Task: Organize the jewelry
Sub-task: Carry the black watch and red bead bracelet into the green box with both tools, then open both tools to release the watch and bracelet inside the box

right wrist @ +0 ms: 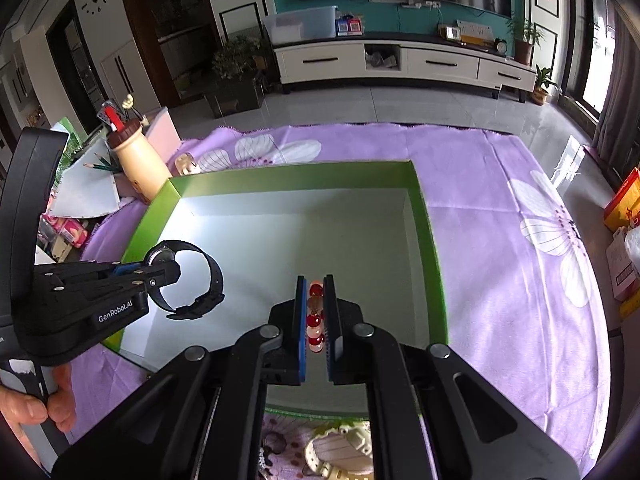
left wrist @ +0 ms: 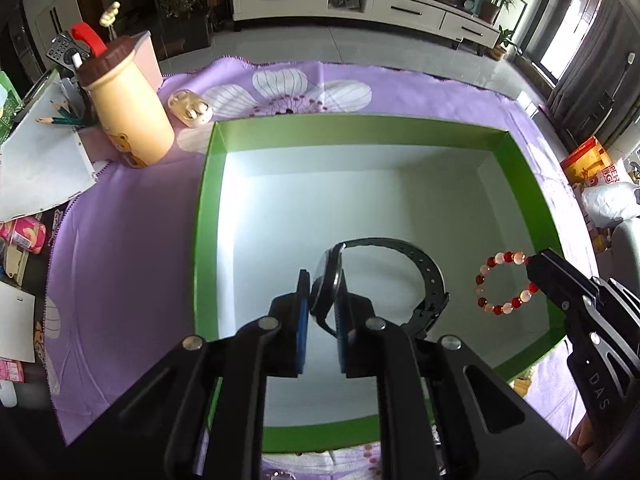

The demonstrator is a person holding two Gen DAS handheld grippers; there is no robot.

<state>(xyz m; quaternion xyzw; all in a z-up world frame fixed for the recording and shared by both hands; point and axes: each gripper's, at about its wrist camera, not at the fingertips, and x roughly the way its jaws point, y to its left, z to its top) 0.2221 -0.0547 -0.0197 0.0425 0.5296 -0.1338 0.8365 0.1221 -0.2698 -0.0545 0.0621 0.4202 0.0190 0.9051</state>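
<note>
The left gripper [left wrist: 322, 312] has its blue-padded jaws clamped on the round case of a black wristwatch with a perforated rubber strap [left wrist: 400, 276], the strap looping out to the right and hanging free above the pale floor of a shallow green-walled cardboard box [left wrist: 208, 216]. The right gripper [right wrist: 315, 316] is closed tight on a bracelet of red, white and pink glass-like beads [right wrist: 315, 312], which from the left wrist view dangles as a full ring off the fingertips near the box's right wall. Both pieces appear to be over the box interior, watch toward the left and bracelet toward the right, well apart from each other. The step in hand looks like setting each down inside, so the sound way is to lower until strap and beads touch the floor before easing the jaws open, keeping the two apart so the strap does not snag the beads. A release from height would probably let the bracelet roll toward the wall. A cream-coloured watch with a scalloped strap [right wrist: 340, 452] lies on the purple flowered cloth [right wrist: 500, 200] just outside the box's near edge, likely next.
</note>
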